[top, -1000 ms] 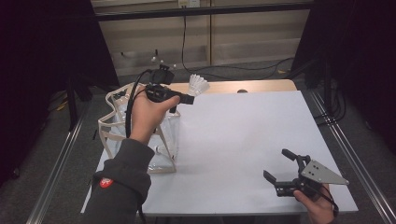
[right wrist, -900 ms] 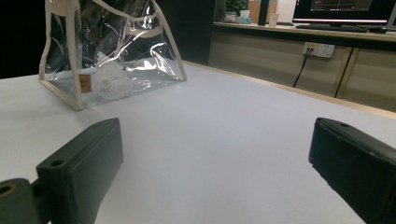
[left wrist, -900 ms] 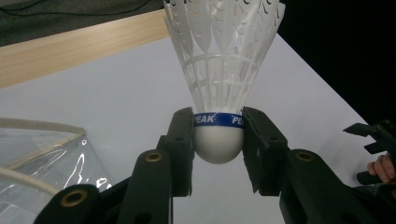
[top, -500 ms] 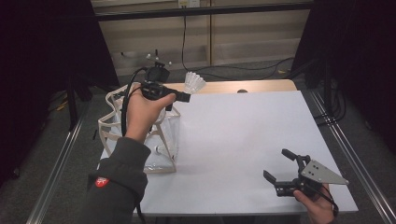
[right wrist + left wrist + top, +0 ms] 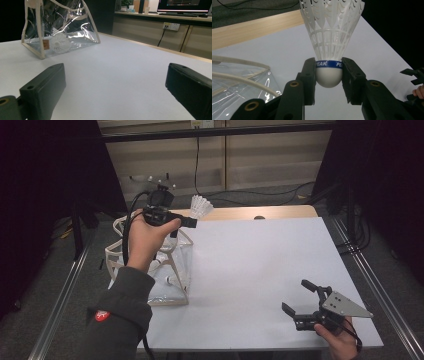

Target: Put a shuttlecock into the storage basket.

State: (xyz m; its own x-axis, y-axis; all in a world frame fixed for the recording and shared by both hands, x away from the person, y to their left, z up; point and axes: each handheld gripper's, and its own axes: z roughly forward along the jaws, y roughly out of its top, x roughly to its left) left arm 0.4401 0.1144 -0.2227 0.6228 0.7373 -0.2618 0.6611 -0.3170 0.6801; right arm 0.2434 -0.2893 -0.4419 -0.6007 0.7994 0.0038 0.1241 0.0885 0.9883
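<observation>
From above, we see our left hand raised over the table's left side, holding the left gripper level above a clear bag with cream trim. Its jaws are clamped on a white shuttlecock, which sits in the air off the far left corner of the white tabletop. The feather skirt flares up and away from us, so the long axis runs from the jaws toward the wooden far edge. Near the bottom right, our right hand holds the right gripper low over the table, jaws spread wide with nothing between them.

Along the left gripper view, the shuttlecock shows a rounded white cork base pinched between the two black jaws, a blue band printed "PEAK" at jaw level, and a white mesh skirt widening upward out of frame. Its axis stands upright in this view, base down.

Along the right gripper view, the jaws stand far apart over bare white table. The clear bag stands well beyond them, upright, with another white shuttlecock lying inside near its bottom.
</observation>
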